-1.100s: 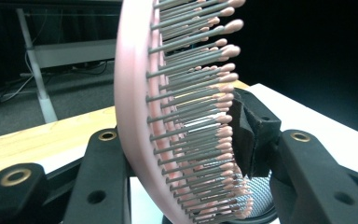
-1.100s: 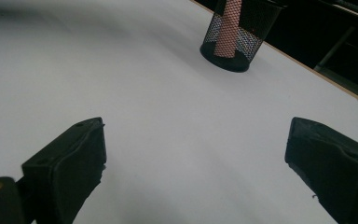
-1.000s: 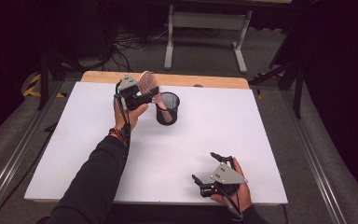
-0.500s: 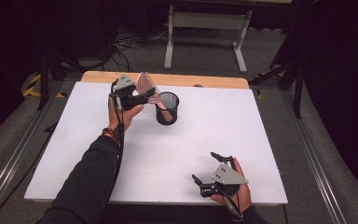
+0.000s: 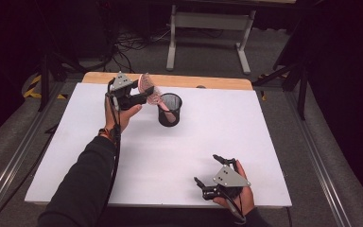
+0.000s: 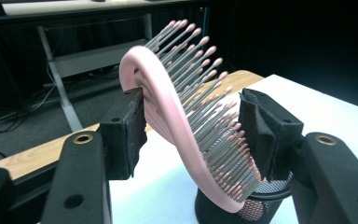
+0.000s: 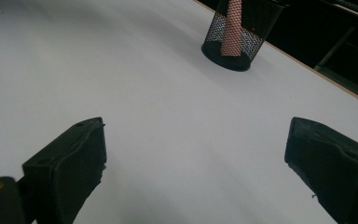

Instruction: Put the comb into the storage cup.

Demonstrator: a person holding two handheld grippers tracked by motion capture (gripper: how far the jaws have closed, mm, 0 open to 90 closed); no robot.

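**Brush standing in the cup, my left jaws letting go**

My left gripper (image 5: pixel 142 92) sits at about nine o'clock of the black mesh cup (image 5: pixel 169 109), near the far edge of the white table (image 5: pixel 123 156). The pink hairbrush (image 6: pixel 186 116) stands handle-down in that cup, its long axis tilted, head leaning out over the rim toward eleven o'clock and right between my jaws. They have just been opening: one pad is at the brush's back, the other is at the bristle tips, and I judge neither is pressing now. So my way out is straight back toward nine o'clock, away from the head.

My right gripper (image 5: pixel 212 182) rests wide open and empty at five o'clock of the cup, well apart from it.
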